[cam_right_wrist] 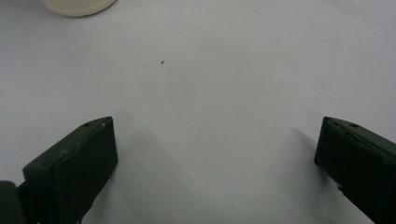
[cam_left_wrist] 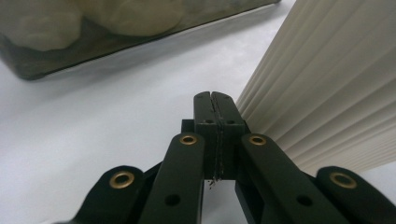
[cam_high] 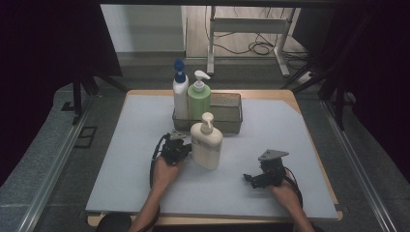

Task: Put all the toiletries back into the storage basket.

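On the grey-white counter (cam_high: 135,159), a cream pump bottle (cam_high: 207,145) is seen standing upright, just in front of a clear bin (cam_high: 227,113). Two more pump bottles are held upright in the left end of that bin: a white bottle with a blue pump (cam_high: 180,94) and a green bottle with a white pump (cam_high: 198,96). The left gripper (cam_high: 180,146) is placed just beside the cream bottle, on its left; whether contact is made cannot be told. Its jaws are pressed together with nothing between them, and the bottle's cream flank (cam_left_wrist: 327,88) is seen right beside their tips in the left gripper view. The right gripper (cam_high: 252,178) is held low over the counter, well apart from the bottle. Its jaws are spread wide, with bare counter between them.
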Demonstrator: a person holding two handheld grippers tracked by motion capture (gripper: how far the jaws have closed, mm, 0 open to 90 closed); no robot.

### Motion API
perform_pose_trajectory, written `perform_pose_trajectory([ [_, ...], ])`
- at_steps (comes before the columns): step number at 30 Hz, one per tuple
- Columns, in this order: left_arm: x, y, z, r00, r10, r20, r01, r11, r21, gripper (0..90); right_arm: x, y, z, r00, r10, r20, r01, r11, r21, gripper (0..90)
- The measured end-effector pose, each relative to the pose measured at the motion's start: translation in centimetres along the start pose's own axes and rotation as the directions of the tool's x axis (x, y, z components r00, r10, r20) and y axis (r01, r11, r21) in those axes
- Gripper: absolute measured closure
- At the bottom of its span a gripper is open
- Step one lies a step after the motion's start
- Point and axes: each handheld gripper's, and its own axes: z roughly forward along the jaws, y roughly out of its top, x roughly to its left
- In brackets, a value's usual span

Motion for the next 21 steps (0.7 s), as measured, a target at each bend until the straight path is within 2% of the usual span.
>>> perform_pose_trajectory([
  [21, -3.9, 0.8, 1.5, 0.9963, 0.063, 0.059, -0.064, 0.9975, 0.030, 88.9, 0.0, 0.0, 0.0, 1.0000, -0.001, 0.001, 0.001, 1.000, 0.000, 0.0],
])
